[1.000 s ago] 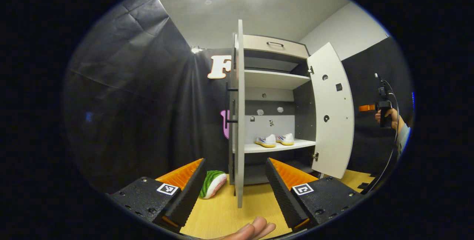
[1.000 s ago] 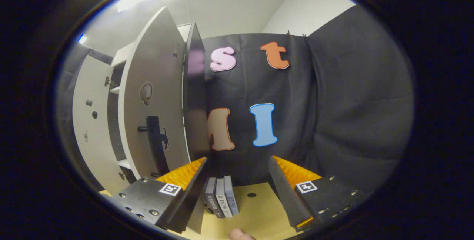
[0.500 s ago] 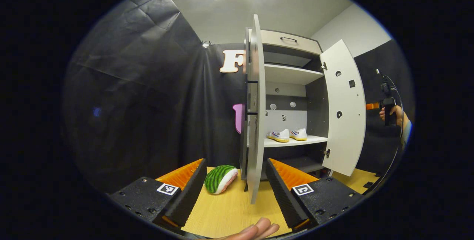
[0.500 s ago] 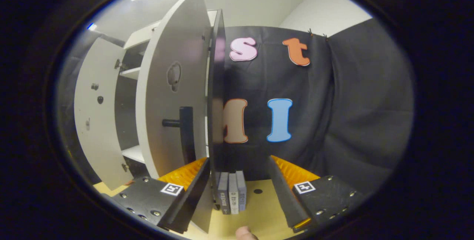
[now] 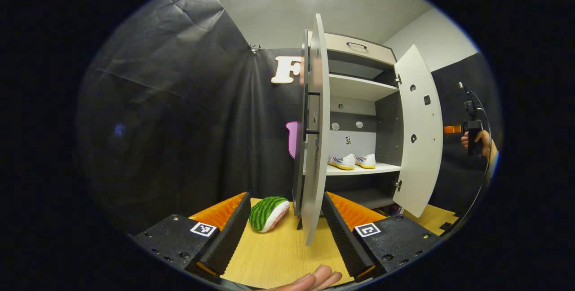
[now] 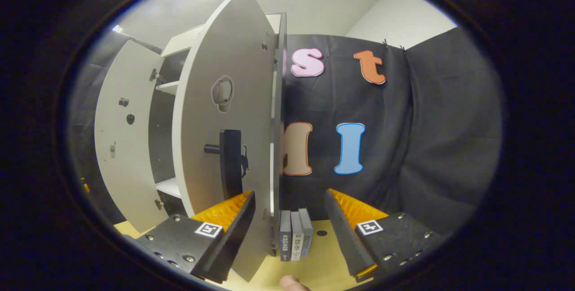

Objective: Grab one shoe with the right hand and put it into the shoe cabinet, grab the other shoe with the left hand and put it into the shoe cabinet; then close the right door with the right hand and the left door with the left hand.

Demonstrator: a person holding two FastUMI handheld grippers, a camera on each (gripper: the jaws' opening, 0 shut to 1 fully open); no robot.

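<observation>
left tool (image 5: 284, 226) agape, left door (image 5: 314, 147) edge between fingers.

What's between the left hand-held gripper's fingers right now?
In the left gripper view, the left door's edge stands between the open left hand-held gripper fingers, with bare tabletop below. No contact is visible.
</observation>
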